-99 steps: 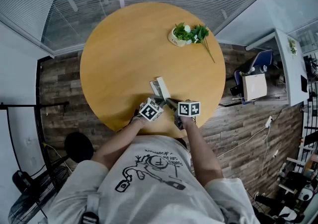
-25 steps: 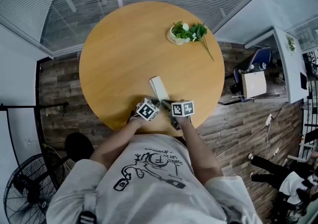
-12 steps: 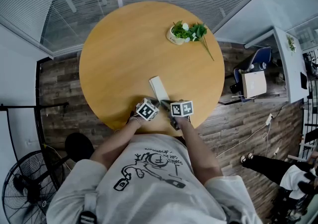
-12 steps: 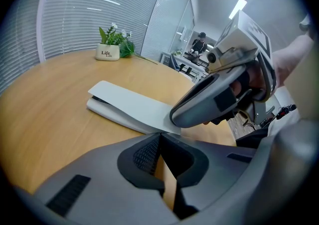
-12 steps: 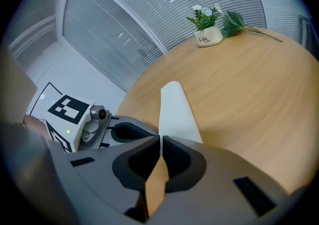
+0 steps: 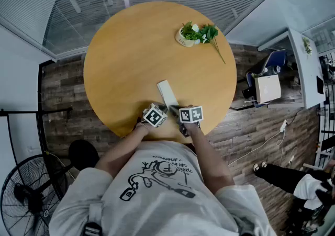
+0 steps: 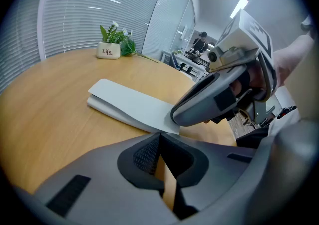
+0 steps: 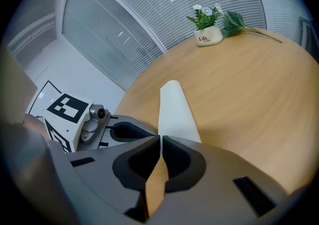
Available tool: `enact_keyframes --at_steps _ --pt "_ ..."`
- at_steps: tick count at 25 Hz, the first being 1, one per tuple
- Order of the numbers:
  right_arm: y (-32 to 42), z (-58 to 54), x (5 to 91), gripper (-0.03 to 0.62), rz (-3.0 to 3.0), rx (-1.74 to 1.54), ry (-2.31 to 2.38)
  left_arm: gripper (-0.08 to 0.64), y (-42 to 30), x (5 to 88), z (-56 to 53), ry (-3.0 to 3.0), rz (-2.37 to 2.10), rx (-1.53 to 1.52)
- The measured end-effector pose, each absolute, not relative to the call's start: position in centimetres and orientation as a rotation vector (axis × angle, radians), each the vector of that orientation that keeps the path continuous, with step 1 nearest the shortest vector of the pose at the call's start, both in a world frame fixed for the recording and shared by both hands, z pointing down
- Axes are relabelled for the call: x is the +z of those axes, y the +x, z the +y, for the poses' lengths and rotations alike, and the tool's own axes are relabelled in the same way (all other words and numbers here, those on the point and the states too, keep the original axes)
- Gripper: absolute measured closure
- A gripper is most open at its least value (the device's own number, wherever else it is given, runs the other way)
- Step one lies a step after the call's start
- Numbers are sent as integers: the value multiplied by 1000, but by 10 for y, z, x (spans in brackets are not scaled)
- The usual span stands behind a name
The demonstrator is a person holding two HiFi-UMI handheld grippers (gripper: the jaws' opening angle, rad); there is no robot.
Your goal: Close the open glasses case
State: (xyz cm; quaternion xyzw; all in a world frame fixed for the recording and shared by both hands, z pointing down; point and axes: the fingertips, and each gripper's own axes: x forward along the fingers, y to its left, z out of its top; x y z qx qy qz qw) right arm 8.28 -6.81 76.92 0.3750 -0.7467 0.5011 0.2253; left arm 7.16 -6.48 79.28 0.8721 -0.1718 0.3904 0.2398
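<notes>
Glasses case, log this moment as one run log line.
glasses case: lid down on table | left claw: shut, at its near end | right claw: shut, alongside

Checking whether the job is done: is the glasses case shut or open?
Shut. The glasses case lies flat with its lid folded down onto its base.

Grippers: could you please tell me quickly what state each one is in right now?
Left gripper: jaws shut, holding nothing, tips at the case.
Right gripper: jaws shut, holding nothing.
</notes>
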Motion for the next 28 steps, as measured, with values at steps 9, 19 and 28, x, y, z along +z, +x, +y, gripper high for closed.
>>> enact_keyframes --at_steps 9,19,28 --pt "84 -64 770 571 -2052 1377 1039 541 68 791 -59 2370 -474 1084" --pt "89 -62 754 571 -2111 1301 1083 541 48 778 -52 2320 -512 1058" --pt "104 -52 708 571 -2199 1020 1187 541 33 728 -52 2368 -624 855"
